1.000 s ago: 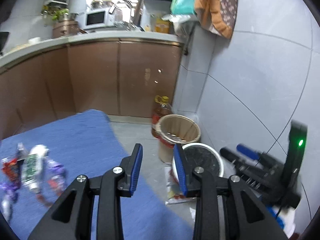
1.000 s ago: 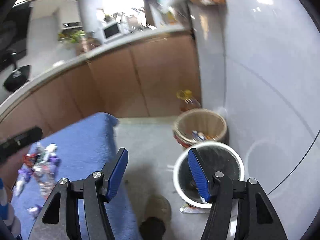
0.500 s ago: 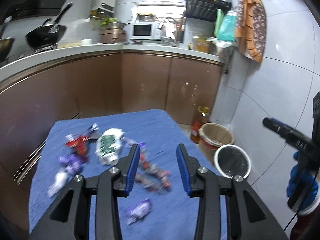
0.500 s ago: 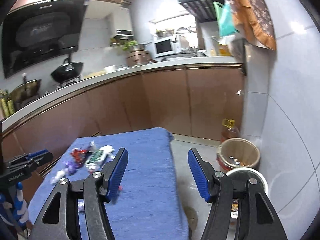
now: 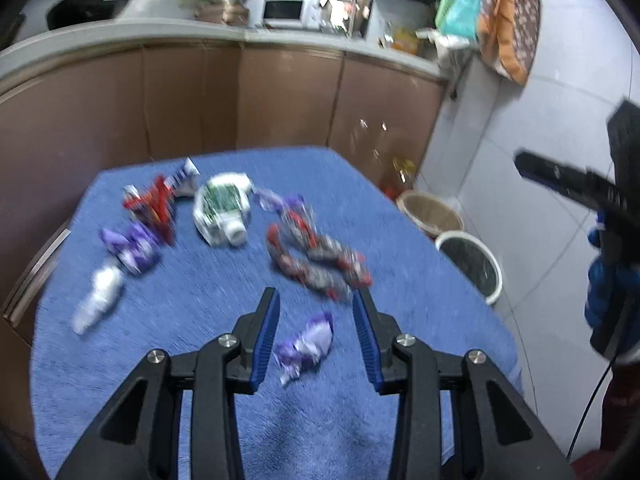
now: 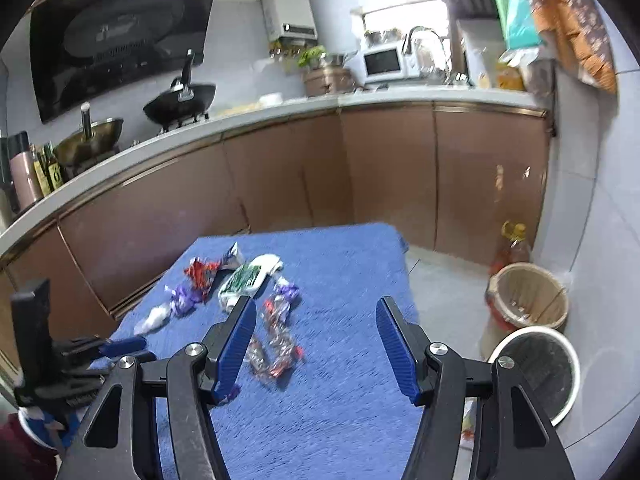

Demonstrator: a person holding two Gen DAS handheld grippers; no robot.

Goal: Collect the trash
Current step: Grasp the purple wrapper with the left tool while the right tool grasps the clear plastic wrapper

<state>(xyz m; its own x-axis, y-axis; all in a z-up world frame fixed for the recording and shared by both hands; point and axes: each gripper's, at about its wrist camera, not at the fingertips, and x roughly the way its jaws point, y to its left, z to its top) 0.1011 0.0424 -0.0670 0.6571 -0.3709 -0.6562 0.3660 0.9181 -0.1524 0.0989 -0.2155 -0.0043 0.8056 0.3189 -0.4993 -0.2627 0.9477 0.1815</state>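
Several pieces of trash lie on a blue cloth-covered table [image 5: 200,288]. My left gripper [image 5: 316,336] is open and hovers over a purple wrapper [image 5: 308,344] that shows between its fingers. Beyond it lie red and silver wrappers [image 5: 320,256], a crushed white and green carton [image 5: 222,208], a red wrapper [image 5: 154,204], a purple wrapper [image 5: 132,246] and a white scrap [image 5: 96,304]. My right gripper [image 6: 316,344] is open and empty above the table's near right part [image 6: 340,360]; the wrappers [image 6: 276,344] lie left of its centre. The left gripper shows at the right wrist view's lower left [image 6: 116,348].
A white-rimmed bin with a black liner [image 6: 536,368] and a tan bin [image 6: 528,296] stand on the floor right of the table, an oil bottle [image 6: 514,244] behind them. Brown cabinets [image 6: 280,176] and a counter run behind. A tiled wall is on the right.
Both grippers have swung from the bins back over the table. The left one has come lower and closer to the trash, with the purple wrapper now between its fingers.
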